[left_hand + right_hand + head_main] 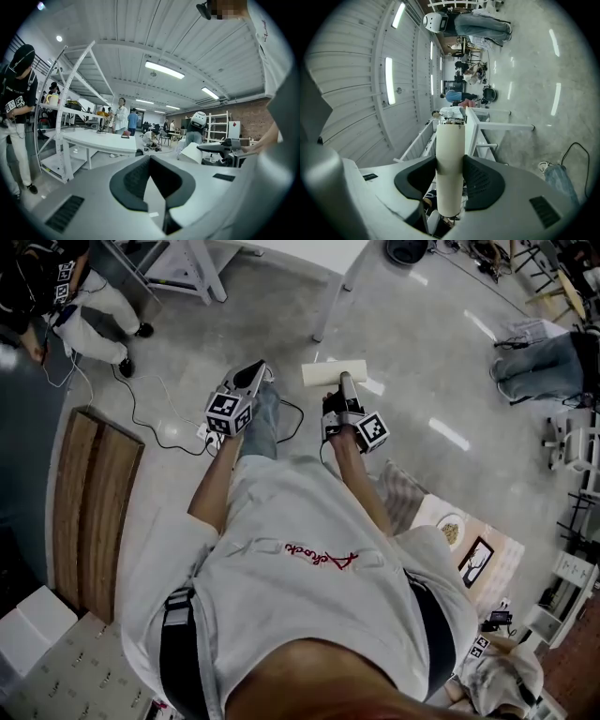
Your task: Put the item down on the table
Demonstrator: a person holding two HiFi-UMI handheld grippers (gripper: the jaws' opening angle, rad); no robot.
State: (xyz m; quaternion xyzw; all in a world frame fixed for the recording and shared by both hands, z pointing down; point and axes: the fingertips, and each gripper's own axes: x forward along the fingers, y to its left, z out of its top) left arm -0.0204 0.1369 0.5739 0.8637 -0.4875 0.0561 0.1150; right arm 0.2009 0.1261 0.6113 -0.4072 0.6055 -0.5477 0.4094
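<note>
A cream cylindrical roll (335,373) is held crosswise in my right gripper (345,382), out in front of the person's body and above the concrete floor. In the right gripper view the roll (450,140) runs lengthwise between the two black pads (480,180), which press on its sides. My left gripper (254,373) hangs beside it to the left, its jaws drawn together with nothing between them (152,164). A white table (96,140) stands ahead; its leg (330,298) shows at the top of the head view.
A wooden bench (89,521) lies at the left. A black cable (155,418) and a power strip (201,432) lie on the floor beneath the grippers. One person (94,315) stands at top left, another (544,362) crouches at right. Flat boxes (469,549) sit lower right.
</note>
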